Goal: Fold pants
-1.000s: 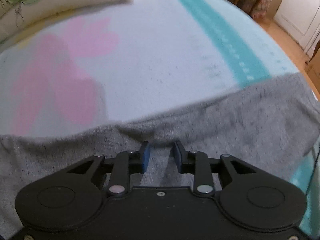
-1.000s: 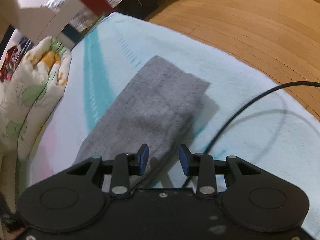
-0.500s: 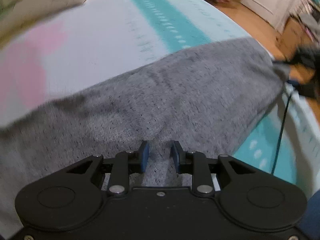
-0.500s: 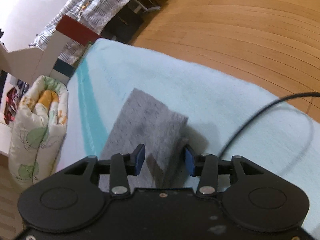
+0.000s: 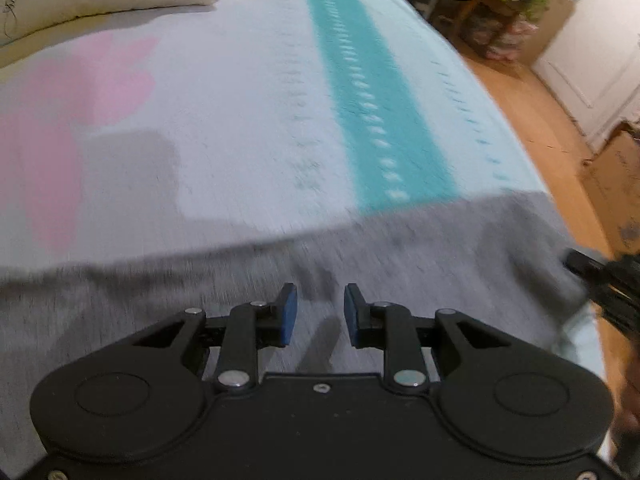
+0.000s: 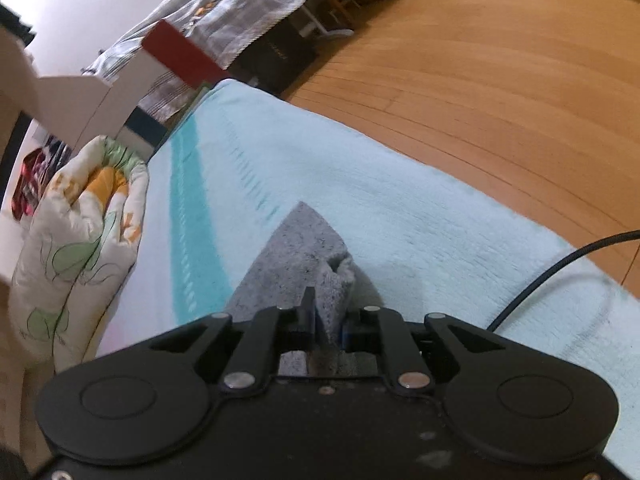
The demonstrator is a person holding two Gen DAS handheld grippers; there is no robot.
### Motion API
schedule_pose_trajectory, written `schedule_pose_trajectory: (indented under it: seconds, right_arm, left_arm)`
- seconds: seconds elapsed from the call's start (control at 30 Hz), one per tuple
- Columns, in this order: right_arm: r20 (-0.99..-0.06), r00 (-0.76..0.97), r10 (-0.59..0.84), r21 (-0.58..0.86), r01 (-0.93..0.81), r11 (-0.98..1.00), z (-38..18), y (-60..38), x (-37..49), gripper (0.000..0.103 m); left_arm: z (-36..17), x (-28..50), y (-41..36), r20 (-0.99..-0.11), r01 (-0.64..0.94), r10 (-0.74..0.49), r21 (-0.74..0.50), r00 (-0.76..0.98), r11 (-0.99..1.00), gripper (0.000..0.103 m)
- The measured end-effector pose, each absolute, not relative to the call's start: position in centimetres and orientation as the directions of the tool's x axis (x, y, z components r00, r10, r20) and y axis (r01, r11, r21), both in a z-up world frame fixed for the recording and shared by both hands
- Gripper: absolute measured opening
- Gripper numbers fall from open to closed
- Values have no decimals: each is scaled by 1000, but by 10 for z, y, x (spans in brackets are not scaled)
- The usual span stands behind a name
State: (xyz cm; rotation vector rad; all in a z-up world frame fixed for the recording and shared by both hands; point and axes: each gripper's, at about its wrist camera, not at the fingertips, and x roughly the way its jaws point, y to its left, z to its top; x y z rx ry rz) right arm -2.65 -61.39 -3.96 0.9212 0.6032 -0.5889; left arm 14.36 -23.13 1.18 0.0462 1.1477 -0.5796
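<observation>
Grey pants (image 5: 420, 248) lie across a pale bed blanket (image 5: 240, 120). My left gripper (image 5: 320, 308) hovers over the pants near their far edge. Its blue pads stand apart, with cloth showing flat in the gap and no pinch visible. In the right wrist view the narrow end of the pants (image 6: 296, 248) runs up between the fingers of my right gripper (image 6: 328, 316). Its jaws are closing, and the pads press on a bunched fold of that cloth. The right gripper (image 5: 580, 268) also shows blurred at the pants' right corner in the left wrist view.
A rolled flowered quilt (image 6: 80, 232) lies along the bed's far side. A black cable (image 6: 560, 264) trails over the blanket's right part toward the wooden floor (image 6: 500, 80). A cardboard box (image 5: 616, 176) stands on the floor beyond the bed's edge.
The right gripper's jaws, open over the pants' end before, have closed on a fold of it. The left gripper has shifted over the pants toward their far edge, its gap barely changed.
</observation>
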Motion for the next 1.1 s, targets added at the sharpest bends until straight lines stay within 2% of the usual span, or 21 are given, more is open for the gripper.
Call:
schedule_pose_trajectory:
  seconds: [0.07,0.3,0.43,0.5,0.53,0.63,0.77,0.9,1.0,1.1]
  right_arm:
    - [-697,687,-205,532,687,495,-35,-612,-25,13]
    - [-691,693,-206,495,661,564,-11,-600,-19,13]
    - [-690,691,-214,453,643,618,1,-587,-10,13]
    - [-692,689,-217,429,633,644,7,-579,-6,13]
    - [-688,694,-213,425,622,657,13,-575,-4,13]
    - [-662,725,-192,412,565,715,33,-556,1,12]
    - [-619,775,-128,372,433,821,72,-510,13,13]
    - [-583,812,-17,291,229,929,103,-430,28,12]
    - [-586,805,87,247,75,966,103,-354,42,12]
    - [-623,765,162,204,-41,978,75,-274,57,12]
  left_arm:
    - [-2,153,-238,-895,446,-360,-218,264,868,32]
    - [20,133,-205,-872,432,-401,-258,280,864,34]
    - [-4,116,-202,-886,491,-412,-268,213,829,35]
    - [-2,107,-204,-876,580,-414,-208,248,788,35]
    - [2,109,-201,-879,577,-414,-216,236,788,35]
    - [11,133,-170,-876,455,-456,-345,159,821,35]
    - [25,161,-115,-882,375,-424,-328,208,867,34]
    - [40,179,-53,-882,313,-395,-312,255,897,35]
    - [42,188,-15,-889,265,-376,-308,262,914,35]
    - [47,190,24,-895,211,-306,-247,324,946,35]
